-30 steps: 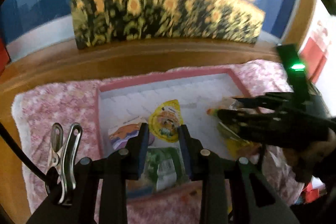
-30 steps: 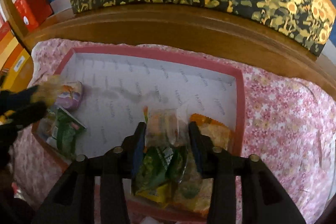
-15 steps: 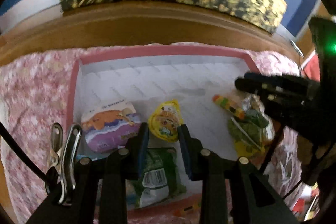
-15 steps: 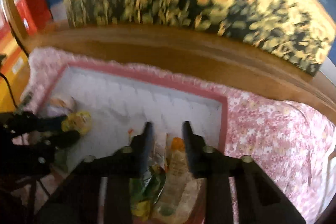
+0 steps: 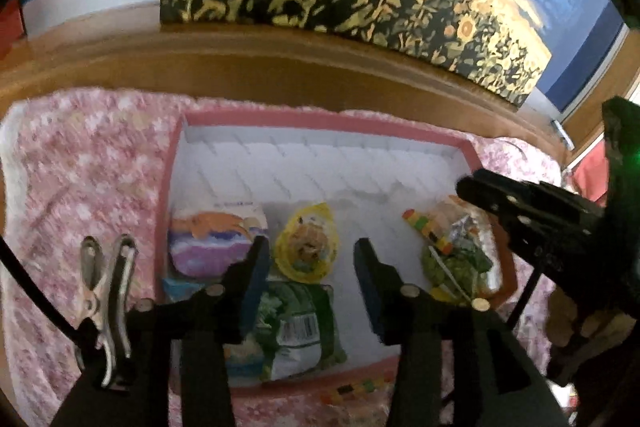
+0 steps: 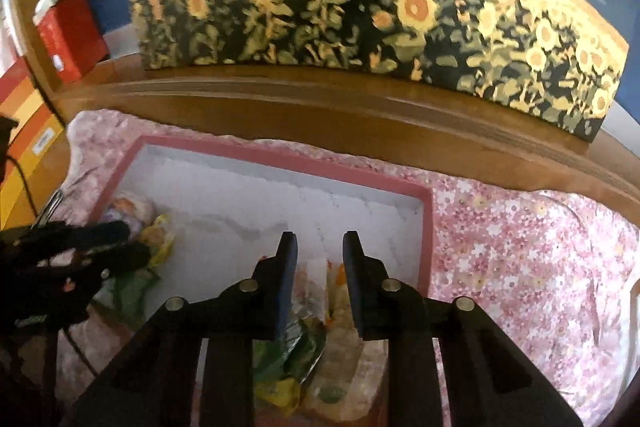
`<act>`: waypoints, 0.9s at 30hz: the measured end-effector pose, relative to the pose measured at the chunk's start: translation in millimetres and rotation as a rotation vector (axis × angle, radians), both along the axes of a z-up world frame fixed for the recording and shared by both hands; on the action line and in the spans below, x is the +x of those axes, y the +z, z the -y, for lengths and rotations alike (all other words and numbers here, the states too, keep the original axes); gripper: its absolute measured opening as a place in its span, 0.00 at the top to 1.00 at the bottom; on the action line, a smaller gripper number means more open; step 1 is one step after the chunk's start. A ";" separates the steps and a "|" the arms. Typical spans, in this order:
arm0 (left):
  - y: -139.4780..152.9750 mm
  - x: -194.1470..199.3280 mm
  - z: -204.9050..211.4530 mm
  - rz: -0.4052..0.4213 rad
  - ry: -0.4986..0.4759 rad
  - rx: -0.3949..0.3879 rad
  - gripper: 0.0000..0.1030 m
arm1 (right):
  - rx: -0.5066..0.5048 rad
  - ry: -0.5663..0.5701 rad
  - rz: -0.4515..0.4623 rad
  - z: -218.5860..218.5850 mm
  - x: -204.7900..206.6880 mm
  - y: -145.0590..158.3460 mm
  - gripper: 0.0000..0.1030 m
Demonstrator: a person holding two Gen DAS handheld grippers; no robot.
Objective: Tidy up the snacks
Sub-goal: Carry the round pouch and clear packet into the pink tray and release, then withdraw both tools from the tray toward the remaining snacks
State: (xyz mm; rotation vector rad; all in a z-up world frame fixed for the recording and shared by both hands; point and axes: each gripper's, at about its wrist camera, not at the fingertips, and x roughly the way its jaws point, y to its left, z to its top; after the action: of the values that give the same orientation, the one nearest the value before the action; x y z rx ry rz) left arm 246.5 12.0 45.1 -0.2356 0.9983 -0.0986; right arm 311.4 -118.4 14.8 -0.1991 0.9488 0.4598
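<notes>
Left wrist view: the pink-rimmed tray (image 5: 320, 117) on the floral cloth (image 5: 80, 167) now holds two clusters of snacks, one on each side. The left gripper (image 5: 308, 267), fingers now spread wide and empty, has just released the yellow pouch (image 5: 306, 247) beside one purple pack (image 5: 212, 243) and one green packet (image 5: 296, 327). The right gripper (image 6: 318, 267), parted and empty, hovers over its pile (image 6: 316, 327); sorting appears nearly done.
</notes>
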 end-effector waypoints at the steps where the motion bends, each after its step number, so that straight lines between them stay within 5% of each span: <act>1: 1.0 0.2 -0.1 0.006 -0.010 0.009 0.54 | 0.002 0.019 -0.010 -0.1 -1.6 0.6 0.76; 5: -2.7 12.9 3.8 -0.019 -0.030 -0.022 0.67 | -0.019 0.062 -0.058 -0.7 -2.1 -9.6 0.76; 12: 16.9 -5.9 -12.8 0.033 -0.026 -0.035 0.67 | 0.041 -0.024 -0.099 15.5 4.8 -22.7 0.76; 15: 32.0 -20.3 -15.7 0.077 -0.030 -0.033 0.67 | 0.093 -0.082 -0.081 30.2 -0.5 -6.5 0.76; 22: 49.7 -63.2 -15.8 0.127 -0.073 -0.033 0.56 | 0.179 -0.083 0.143 60.3 -59.0 60.2 0.74; 27: 49.7 -95.5 -21.7 0.133 -0.105 -0.029 0.55 | 0.167 0.040 0.018 67.8 -113.8 48.4 0.71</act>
State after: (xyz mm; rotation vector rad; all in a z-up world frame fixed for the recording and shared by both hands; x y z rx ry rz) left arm 150.9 33.7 94.8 -0.2006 0.8771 -0.2220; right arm 197.6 -186.2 63.2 -0.0711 0.8854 0.5710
